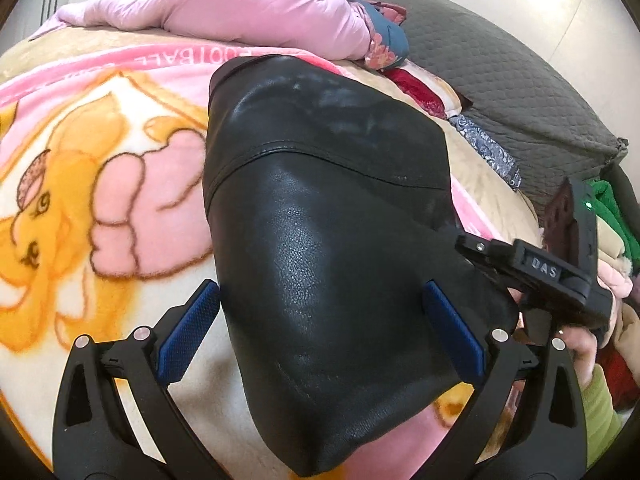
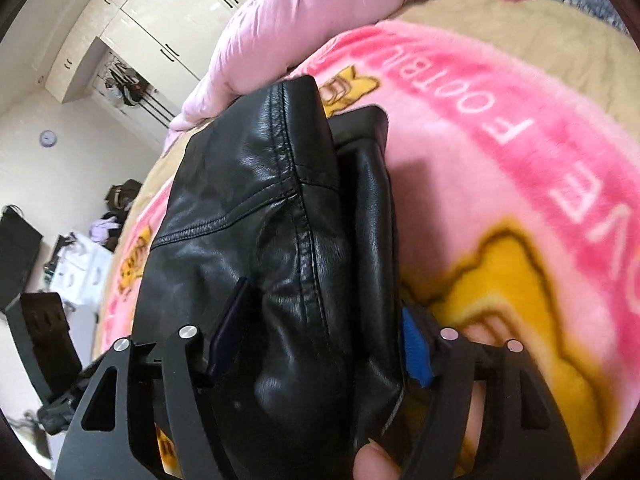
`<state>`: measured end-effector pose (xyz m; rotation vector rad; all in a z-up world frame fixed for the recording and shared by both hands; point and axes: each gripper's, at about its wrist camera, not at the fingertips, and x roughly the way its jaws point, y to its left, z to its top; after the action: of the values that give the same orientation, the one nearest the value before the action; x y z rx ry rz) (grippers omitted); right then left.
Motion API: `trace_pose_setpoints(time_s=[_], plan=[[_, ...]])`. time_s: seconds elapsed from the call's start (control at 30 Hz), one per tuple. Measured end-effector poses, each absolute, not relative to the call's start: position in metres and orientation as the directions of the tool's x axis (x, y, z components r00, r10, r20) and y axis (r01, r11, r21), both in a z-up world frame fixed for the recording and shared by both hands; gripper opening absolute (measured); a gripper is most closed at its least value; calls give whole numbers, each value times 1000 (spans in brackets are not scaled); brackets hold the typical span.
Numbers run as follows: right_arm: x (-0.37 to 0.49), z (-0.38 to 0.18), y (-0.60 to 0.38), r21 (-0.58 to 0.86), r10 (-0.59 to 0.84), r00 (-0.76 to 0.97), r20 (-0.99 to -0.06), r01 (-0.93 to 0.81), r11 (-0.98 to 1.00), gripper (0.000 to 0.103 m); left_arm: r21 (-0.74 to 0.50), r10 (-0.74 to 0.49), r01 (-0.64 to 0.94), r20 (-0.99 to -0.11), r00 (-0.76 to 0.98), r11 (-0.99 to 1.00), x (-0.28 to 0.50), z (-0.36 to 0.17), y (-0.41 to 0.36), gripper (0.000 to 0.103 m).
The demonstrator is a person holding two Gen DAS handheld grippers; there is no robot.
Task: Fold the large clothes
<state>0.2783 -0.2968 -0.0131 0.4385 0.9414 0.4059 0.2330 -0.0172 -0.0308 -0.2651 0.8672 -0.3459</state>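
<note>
So the black leather jacket (image 1: 332,240) is already bundled up thick on the cartoon blanket (image 1: 100,208) covering the bed, with its long axis running away from both tools toward the pink duvet (image 1: 240,4). Left tool (image 1: 320,336) is wide open, pads straddling the jacket's near end without pinching anything. Right tool (image 2: 320,340) looks clamped on the jacket's near edge, pads pressed into the folded layers. Right one's got the grip, so I'd guess it leads the next fold away along that axis.
</note>
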Motion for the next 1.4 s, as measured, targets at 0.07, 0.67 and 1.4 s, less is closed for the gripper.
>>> trace_pose_setpoints(time_s=[0.07,0.67,1.4], plan=[[271,-11,-298,505,497,533,-685,-145,851,81,-363,-403,193,-692,599,911,231,-30,-17,95],[225,22,-316,425,400,592,-699,-105,899,95,-334,-397,225,-657,641,915,197,6,-12,95],[99,106,-300,289,367,782,-504,-248,925,99,-259,-361,256,-553,751,931,98,55,-22,95]])
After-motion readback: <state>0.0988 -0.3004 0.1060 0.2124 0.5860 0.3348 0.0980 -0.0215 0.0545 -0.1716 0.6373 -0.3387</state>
